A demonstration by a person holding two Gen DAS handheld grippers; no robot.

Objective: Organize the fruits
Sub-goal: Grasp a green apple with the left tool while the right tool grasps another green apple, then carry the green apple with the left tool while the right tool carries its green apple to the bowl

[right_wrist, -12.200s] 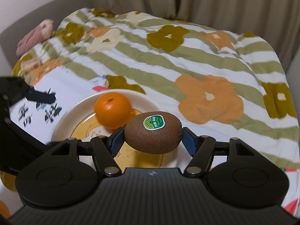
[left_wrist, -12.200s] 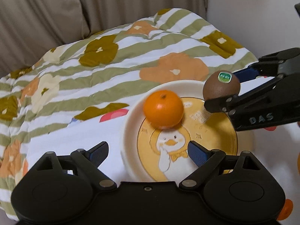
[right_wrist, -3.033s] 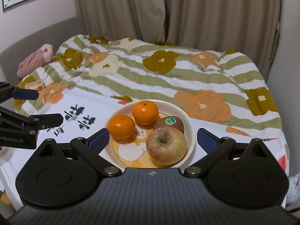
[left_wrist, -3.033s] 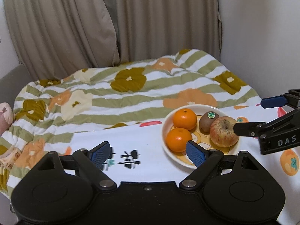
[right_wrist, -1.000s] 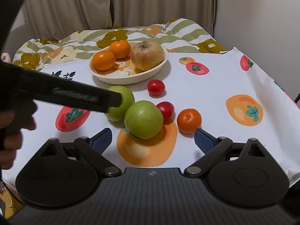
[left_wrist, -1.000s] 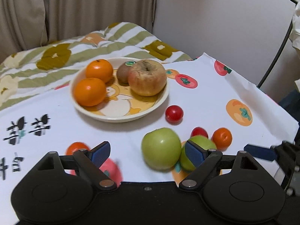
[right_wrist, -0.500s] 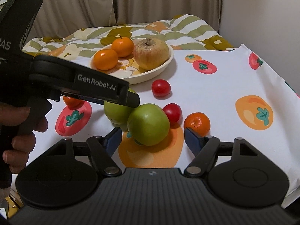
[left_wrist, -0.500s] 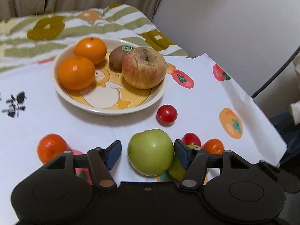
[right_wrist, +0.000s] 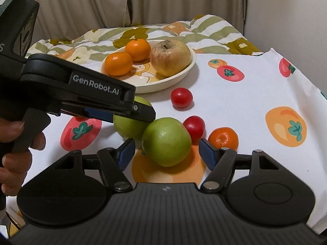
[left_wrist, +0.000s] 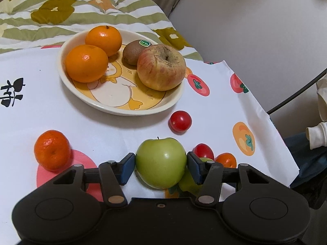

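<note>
Since half a second ago both pairs of jaws have been closing. The left gripper [left_wrist: 161, 166] now has its blue pads touching both sides of a green apple [left_wrist: 161, 162], where a gap showed before. The right gripper [right_wrist: 167, 151] has narrowed around a second green apple [right_wrist: 167, 141], but gaps remain on both sides, so nothing is held there. In the right wrist view the left gripper's apple sits at about ten o'clock of the second one, the two touching.

The duck-print plate [left_wrist: 114, 107] holds two oranges [left_wrist: 86, 63], a kiwi [left_wrist: 133, 51] and a blotchy red apple [left_wrist: 161, 67], unchanged. In the left wrist view, a cherry tomato [left_wrist: 180, 121] lies at one o'clock of the gripped apple; a second cherry tomato [left_wrist: 203, 150] and a small mandarin [left_wrist: 226, 160] at three o'clock; another mandarin [left_wrist: 52, 150] at nine o'clock.

The fruit lies on a white tablecloth [left_wrist: 214, 110] printed with tomatoes and persimmons. Behind it lies a floral striped quilt [left_wrist: 81, 16], with beige curtains [right_wrist: 122, 4] and a plain wall [left_wrist: 255, 30] beyond. A person's fingers [right_wrist: 12, 155] grip the left gripper's handle.
</note>
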